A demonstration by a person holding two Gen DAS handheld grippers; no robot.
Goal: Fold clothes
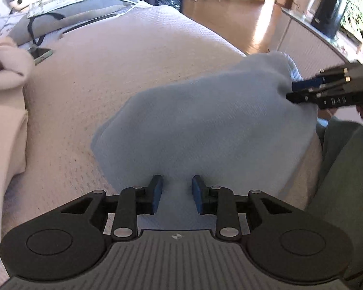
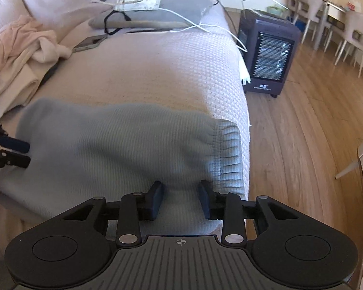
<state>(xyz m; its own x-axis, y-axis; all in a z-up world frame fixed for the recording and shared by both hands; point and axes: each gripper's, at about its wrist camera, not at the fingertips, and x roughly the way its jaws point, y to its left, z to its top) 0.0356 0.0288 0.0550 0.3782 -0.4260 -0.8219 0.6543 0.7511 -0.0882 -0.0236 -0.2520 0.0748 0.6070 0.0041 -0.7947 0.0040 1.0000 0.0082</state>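
A light blue knitted garment (image 1: 205, 120) lies on the beige waffle-weave cover (image 1: 96, 84), near its edge. In the left wrist view, my left gripper (image 1: 177, 181) pinches a bunched fold of the garment's near edge between its blue pads. My right gripper (image 1: 302, 94) comes in from the right and grips the garment's far right corner. In the right wrist view, the garment (image 2: 109, 140) spreads to the left, with its ribbed cuff (image 2: 227, 149) by the cover's edge. My right gripper (image 2: 180, 186) holds cloth beside that cuff. My left gripper (image 2: 26, 154) holds the garment's left end.
A heap of beige clothes (image 2: 19, 48) lies at the left, with a phone (image 2: 88, 42) beside it. Further back are a grey pillow (image 2: 157, 14) and white cables. A dark heater (image 2: 266, 50) stands on the wooden floor (image 2: 302, 120). Chairs (image 2: 351, 31) stand beyond.
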